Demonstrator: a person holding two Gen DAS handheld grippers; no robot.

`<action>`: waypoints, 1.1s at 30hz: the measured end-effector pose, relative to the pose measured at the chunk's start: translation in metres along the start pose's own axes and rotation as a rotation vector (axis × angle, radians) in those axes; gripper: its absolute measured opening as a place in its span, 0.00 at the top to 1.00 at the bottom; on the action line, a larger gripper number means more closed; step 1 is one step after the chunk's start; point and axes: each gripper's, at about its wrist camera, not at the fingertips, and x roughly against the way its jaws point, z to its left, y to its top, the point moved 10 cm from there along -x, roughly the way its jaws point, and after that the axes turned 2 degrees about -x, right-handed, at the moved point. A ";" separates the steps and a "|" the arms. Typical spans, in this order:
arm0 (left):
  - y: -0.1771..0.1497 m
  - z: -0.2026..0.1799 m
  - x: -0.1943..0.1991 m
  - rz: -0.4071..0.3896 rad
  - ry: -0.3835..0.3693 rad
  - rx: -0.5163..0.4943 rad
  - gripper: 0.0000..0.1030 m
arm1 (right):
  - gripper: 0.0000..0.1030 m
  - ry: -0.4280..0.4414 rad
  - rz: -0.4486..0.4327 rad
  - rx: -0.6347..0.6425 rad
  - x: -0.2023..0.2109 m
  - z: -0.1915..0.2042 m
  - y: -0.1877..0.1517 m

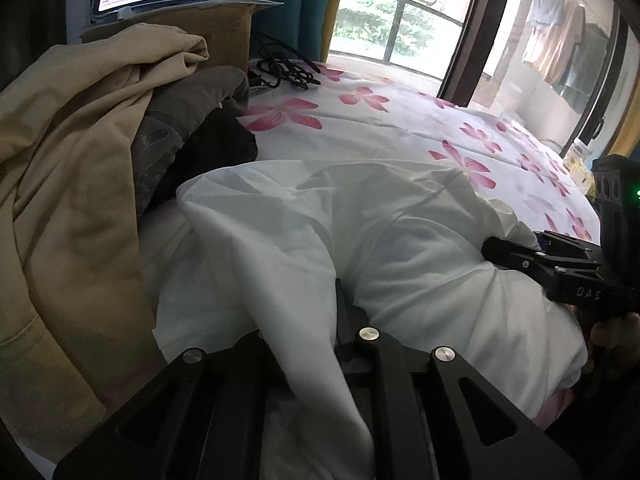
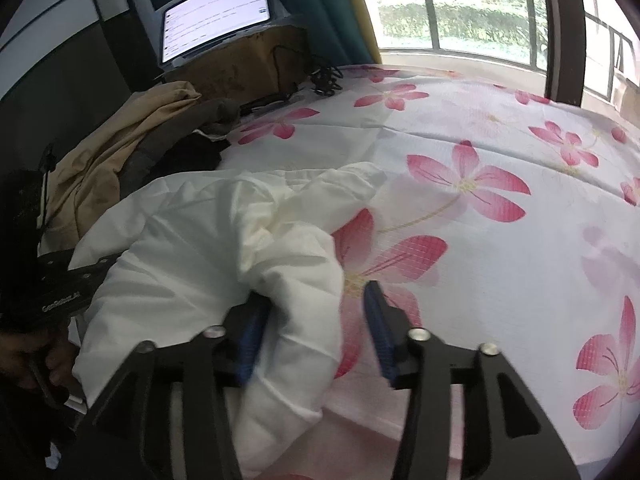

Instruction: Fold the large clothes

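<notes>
White garment point(image 2: 208, 248), bunched and creased, is seen lying on the flowered bedsheet point(image 2: 500, 216) near the bed's front edge, just beside a heap of tan, grey and black clothes point(image 1: 80, 152) at its left. A fold of it is pinched between the pressed-together left tongs point(image 1: 340, 312), the cloth draping over the frame. The right tongs point(image 2: 316, 328) are held spread, with a roll of the same white cloth lying against the left blue pad point(image 2: 250, 336) and the other pad standing clear above the sheet.
</notes>
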 end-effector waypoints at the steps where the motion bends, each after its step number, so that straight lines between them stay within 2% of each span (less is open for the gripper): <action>1: 0.000 0.000 0.000 0.006 0.007 0.002 0.90 | 0.41 0.004 0.003 -0.010 0.000 -0.002 0.000; 5: 0.005 -0.001 0.003 0.016 0.044 -0.013 0.89 | 0.37 0.023 0.013 -0.019 0.002 -0.004 -0.001; 8: 0.013 -0.002 0.012 0.004 0.086 -0.031 0.83 | 0.37 0.044 0.027 -0.028 0.005 -0.004 0.000; 11: 0.014 0.002 0.018 -0.006 0.124 -0.013 0.68 | 0.35 0.064 0.047 -0.025 0.007 -0.006 0.002; 13: 0.009 0.007 0.018 0.000 0.152 0.009 0.56 | 0.28 0.075 0.061 -0.019 0.006 -0.007 0.004; 15: 0.001 0.014 0.012 0.024 0.172 0.039 0.55 | 0.24 0.085 0.075 -0.013 0.002 -0.008 0.003; 21: -0.006 0.025 0.000 0.056 0.163 0.098 0.47 | 0.19 0.118 0.092 0.013 -0.005 -0.005 0.004; 23: -0.004 0.026 -0.004 0.096 0.162 0.093 0.46 | 0.19 0.125 0.095 0.013 -0.006 -0.005 0.004; 25: 0.000 0.027 -0.003 0.157 0.182 0.078 0.45 | 0.19 0.135 0.098 0.007 -0.007 -0.006 0.006; 27: 0.005 0.028 0.003 0.176 0.216 0.055 0.45 | 0.19 0.142 0.114 -0.003 -0.008 -0.006 0.007; 29: 0.012 0.028 0.011 0.170 0.248 0.051 0.45 | 0.19 0.141 0.128 -0.021 -0.007 -0.009 0.008; 33: 0.022 0.018 0.025 0.067 0.252 0.002 0.45 | 0.19 0.111 0.108 -0.051 0.000 -0.017 0.004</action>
